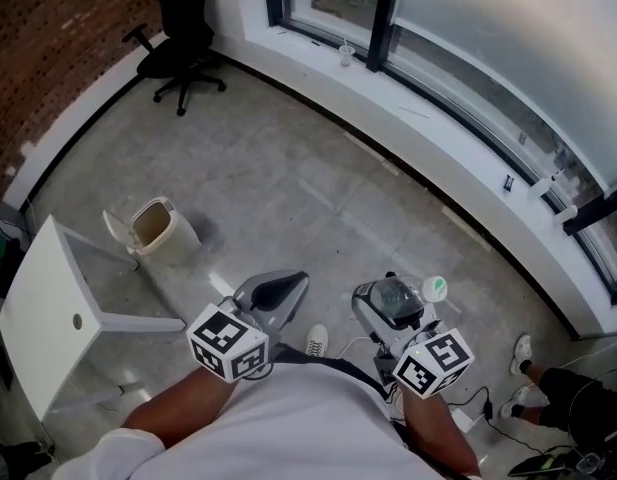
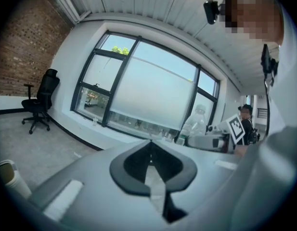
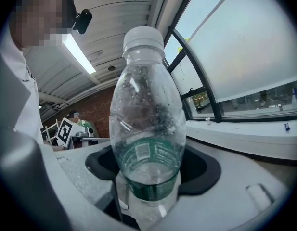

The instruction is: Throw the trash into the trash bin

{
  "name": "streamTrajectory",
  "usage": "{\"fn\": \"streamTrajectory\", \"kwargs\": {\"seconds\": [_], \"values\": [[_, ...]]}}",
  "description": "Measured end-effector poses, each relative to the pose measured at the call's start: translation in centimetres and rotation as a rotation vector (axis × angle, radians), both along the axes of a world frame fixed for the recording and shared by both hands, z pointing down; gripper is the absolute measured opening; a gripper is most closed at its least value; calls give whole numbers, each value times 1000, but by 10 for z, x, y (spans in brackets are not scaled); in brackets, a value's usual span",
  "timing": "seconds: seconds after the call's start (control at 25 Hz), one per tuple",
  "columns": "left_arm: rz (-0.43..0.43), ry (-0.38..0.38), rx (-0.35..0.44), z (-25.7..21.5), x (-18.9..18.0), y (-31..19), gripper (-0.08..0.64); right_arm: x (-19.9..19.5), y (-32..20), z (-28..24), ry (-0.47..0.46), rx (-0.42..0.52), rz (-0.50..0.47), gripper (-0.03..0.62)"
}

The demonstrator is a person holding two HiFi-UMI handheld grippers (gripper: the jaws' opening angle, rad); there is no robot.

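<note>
The plastic bottle [image 3: 146, 119], clear with a green label and a white cap, is gripped near its base by the right claw [image 3: 149, 189], whose jaws are clamped on it, at the lower right of the head view. The left claw [image 2: 150, 172] is pressed together on nothing. The trash bin [image 1: 166, 230], lid open, stands on the floor [image 1: 308, 168] at middle left, well apart from the bottle. If released early, the bottle would likely miss the narrow opening, and its smooth wall might slip from so low a hold
</note>
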State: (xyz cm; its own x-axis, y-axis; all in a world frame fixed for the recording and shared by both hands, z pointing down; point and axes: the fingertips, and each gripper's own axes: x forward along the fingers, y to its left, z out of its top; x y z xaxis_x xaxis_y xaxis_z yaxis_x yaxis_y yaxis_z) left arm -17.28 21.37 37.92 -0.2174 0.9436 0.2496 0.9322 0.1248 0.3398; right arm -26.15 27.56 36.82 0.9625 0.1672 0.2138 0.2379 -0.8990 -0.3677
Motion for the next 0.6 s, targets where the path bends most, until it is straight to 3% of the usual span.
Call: {"fn": "streamTrajectory", "kwargs": {"seconds": [0.28, 0.6], "values": [[-1, 41, -1, -4, 3, 39, 8, 1, 41, 3, 24, 6, 7, 328], [-82, 65, 3, -6, 32, 54, 8, 27, 65, 7, 29, 22, -50, 327]]}}
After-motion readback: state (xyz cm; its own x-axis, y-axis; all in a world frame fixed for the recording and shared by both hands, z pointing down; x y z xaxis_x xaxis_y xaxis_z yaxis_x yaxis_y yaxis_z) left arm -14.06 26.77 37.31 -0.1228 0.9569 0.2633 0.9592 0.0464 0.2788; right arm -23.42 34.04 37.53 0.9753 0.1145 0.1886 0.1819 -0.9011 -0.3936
